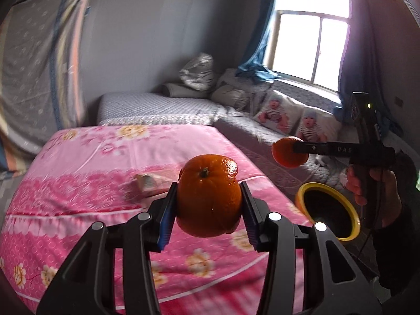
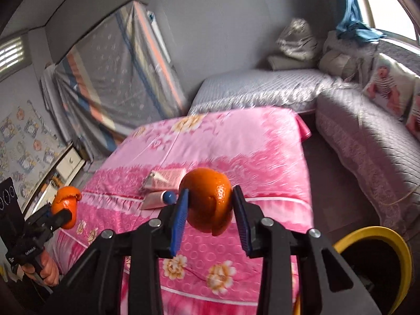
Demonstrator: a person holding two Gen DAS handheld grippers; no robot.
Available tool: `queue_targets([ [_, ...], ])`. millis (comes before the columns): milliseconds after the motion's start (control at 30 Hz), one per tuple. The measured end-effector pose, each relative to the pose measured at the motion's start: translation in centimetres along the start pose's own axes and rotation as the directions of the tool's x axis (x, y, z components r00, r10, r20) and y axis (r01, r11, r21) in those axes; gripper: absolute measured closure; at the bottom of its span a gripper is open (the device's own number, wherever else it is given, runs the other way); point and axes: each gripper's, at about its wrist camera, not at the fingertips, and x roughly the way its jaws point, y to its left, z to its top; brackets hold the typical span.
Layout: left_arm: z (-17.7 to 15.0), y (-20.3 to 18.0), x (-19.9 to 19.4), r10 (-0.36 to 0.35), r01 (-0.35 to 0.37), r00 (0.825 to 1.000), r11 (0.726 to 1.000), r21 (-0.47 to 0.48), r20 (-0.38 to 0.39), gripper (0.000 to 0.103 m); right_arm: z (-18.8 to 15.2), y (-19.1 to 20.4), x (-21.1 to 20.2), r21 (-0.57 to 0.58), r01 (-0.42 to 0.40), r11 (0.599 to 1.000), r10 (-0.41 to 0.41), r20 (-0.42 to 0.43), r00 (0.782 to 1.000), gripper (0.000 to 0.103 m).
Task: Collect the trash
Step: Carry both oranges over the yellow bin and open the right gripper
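**Desk:** Two oranges, two grippers. Who has which?

**Photographer:** Left gripper (image 1: pixel 208 204) pinches the larger orange peel (image 1: pixel 208 197), a nearly whole shell with the stem on top, between its blue pads (image 1: pixel 166 220), clear above the pink floral bedspread (image 1: pixel 92 183). Right gripper (image 2: pixel 208 210) is clamped on a second peel shell (image 2: pixel 208 199), split along one side, with the blue pads (image 2: pixel 178 223) pressing on its flanks.

**Desk:** Can each be seen from the other side?

**Photographer:** Yes. In the left wrist view the right gripper (image 1: pixel 294 148) enters from the right edge, a hand (image 1: pixel 372 194) around its handle, the second peel at its tip. In the right wrist view the left gripper (image 2: pixel 61 216) sits at the lower left, a hand (image 2: pixel 48 267) below it, with its peel (image 2: pixel 65 204) in the fingers.

**Desk:** Where is the bin?

**Photographer:** Yellow-rimmed bin (image 1: pixel 338 197), dark inside, stands on the floor beside the bed's right edge. It is below the right gripper in the left view, and at the lower right corner (image 2: pixel 380 236) in the right view. Neither peel is over its mouth.

**Desk:** Anything left on the bed?

**Photographer:** A pink tube (image 2: pixel 165 177) and a pale tube with a blue cap (image 2: pixel 157 199) lie side by side on the bedspread, just beyond the right gripper's peel. In the left view only a blurred wrapper-like shape (image 1: pixel 152 182) shows there.

**Desk:** Background?

**Photographer:** A grey quilted corner sofa (image 1: pixel 183 107), cushions printed with babies (image 1: pixel 275 113), a bright window (image 1: pixel 309 39) with a blue curtain (image 1: pixel 260 52).
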Motion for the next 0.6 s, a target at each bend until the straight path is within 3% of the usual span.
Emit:
queue_targets([
  [300,1.9,-7.1,1.2,-0.098,0.097,0.995,0.988,0.121,0.009,0.060,-1.1,-5.8,-7.0,0.110,0.102,0.989,-0.115,0.124,0.986,0.071],
  [600,3.3,-13.5,3.1,-0.195,0.192,0.981,0.957,0.218,-0.006,0.060,-4.4,-11.2,-10.6,0.227,0.197,0.954,-0.232,0.138,0.963,0.071],
])
